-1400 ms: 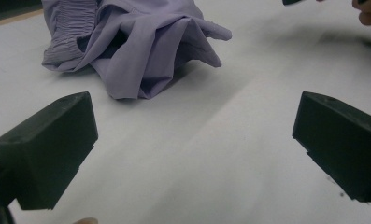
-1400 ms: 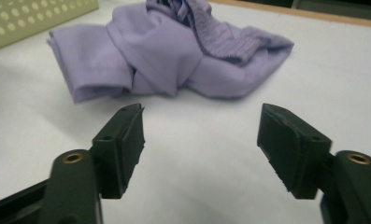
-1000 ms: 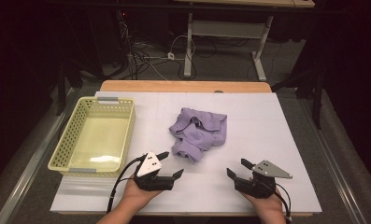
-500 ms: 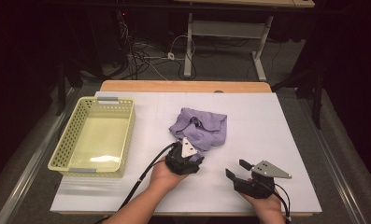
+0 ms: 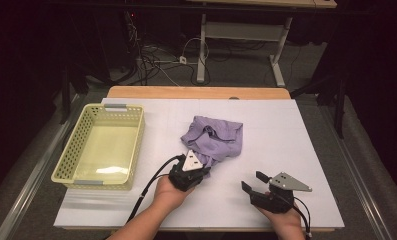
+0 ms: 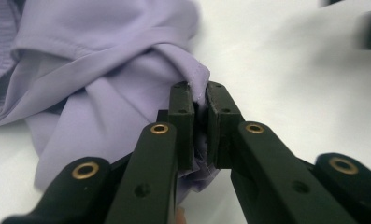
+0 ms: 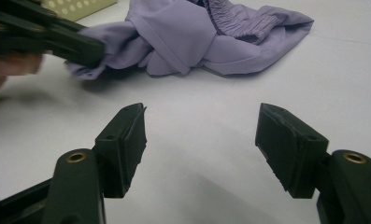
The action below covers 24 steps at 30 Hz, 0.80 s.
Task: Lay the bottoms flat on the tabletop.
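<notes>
I have the left tool (image 5: 204, 169) at the near edge of the lilac garment (image 5: 216, 137), a crumpled heap of thin, smooth fabric lying mid-surface, just right of the basket (image 5: 75, 165). In the left gripper view my jaws have just been closing, and they now pinch a folded hem of that cloth (image 6: 103, 88) between the flat black pads (image 6: 182, 112); a stitched seam runs along the fold, and a ribbed, gathered band shows at the far left edge of the heap. The right tool (image 5: 254, 182) sits low on the bare white surface (image 5: 286, 125), well apart from the garment, with its jaws spread and nothing between them. In the right gripper view its blocky rubber pads (image 7: 131, 140) frame matte white surface, with the garment (image 7: 197, 37) beyond in soft folds. The basket is pale yellow plastic, rectangular, its walls perforated in a regular grid, standing at the surface's left edge.
</notes>
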Tool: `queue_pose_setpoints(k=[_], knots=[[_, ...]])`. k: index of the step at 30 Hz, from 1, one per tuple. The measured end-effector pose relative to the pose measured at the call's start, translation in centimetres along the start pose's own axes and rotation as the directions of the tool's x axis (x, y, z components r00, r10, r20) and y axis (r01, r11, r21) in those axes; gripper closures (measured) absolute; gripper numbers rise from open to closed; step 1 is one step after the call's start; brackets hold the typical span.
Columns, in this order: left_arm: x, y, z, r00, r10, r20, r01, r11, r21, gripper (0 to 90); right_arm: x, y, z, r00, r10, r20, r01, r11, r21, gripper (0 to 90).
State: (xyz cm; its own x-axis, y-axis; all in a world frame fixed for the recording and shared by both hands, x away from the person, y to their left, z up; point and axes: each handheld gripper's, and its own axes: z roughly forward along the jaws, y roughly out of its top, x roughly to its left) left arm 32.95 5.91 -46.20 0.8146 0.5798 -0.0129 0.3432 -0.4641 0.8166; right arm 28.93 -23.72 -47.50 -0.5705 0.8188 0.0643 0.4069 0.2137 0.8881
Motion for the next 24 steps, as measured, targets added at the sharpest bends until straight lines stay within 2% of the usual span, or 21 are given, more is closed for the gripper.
queue_pose_setpoints(k=[4, 7, 9, 11, 13, 15, 17, 19, 22, 24], knots=[[-0.5, -1.2, -2.6, 0.9998, -0.001, 0.018, 0.001, 0.9986, -0.053, 80.8, 0.1, 0.0, 0.0, 1.0, 0.0, -0.001, 0.0, 1.0, 0.001, 34.6], [-0.1, -2.8, -4.4, 0.9974, -0.057, 0.044, 0.06, 0.9953, -0.076, 80.8, 0.2, 0.0, 0.1, 1.0, -0.003, -0.002, 0.003, 1.0, 0.002, 34.5], [0.1, -4.0, -5.3, 0.9974, -0.066, 0.03, 0.067, 0.9957, -0.063, 80.7, 0.3, 0.0, 0.1, 1.0, 0.0, -0.001, 0.0, 1.0, 0.003, 34.6], [0.6, -5.2, -5.9, 0.9979, -0.064, -0.004, 0.064, 0.9974, -0.035, 80.6, 0.3, 0.0, 0.1, 1.0, -0.001, -0.001, 0.001, 1.0, 0.005, 34.6], [1.3, -6.3, -6.2, 0.9947, -0.098, -0.031, 0.098, 0.9951, -0.008, 80.3, 0.4, -0.1, 0.2, 1.0, -0.003, -0.002, 0.003, 1.0, 0.008, 34.6], [1.9, -6.7, -6.4, 0.9903, -0.133, -0.039, 0.133, 0.9911, 0.001, 76.0, 0.5, -0.1, 0.3, 1.0, -0.001, -0.001, 0.001, 1.0, 0.012, 34.6], [1.8, -6.3, -6.4, 0.9908, -0.132, -0.032, 0.131, 0.9912, -0.016, 68.6, 0.6, -0.1, 0.4, 1.0, -0.005, -0.002, 0.005, 1.0, 0.014, 34.6], [1.2, -5.3, -6.3, 0.994, -0.102, -0.038, 0.101, 0.9939, -0.046, 60.2, 0.6, -0.1, 0.4, 1.0, -0.003, -0.002, 0.003, 1.0, 0.015, 34.5], [-0.1, -3.3, -5.7, 0.9989, -0.039, -0.025, 0.037, 0.9961, -0.08, 56.7, 0.6, -0.1, 0.4, 1.0, -0.003, -0.003, 0.003, 1.0, 0.013, 34.6], [-0.8, -2.2, -4.8, 0.9998, -0.019, -0.004, 0.019, 0.9955, -0.093, 55.5, 0.6, -0.1, 0.4, 1.0, 0.0, -0.003, 0.001, 1.0, 0.012, 34.6]])
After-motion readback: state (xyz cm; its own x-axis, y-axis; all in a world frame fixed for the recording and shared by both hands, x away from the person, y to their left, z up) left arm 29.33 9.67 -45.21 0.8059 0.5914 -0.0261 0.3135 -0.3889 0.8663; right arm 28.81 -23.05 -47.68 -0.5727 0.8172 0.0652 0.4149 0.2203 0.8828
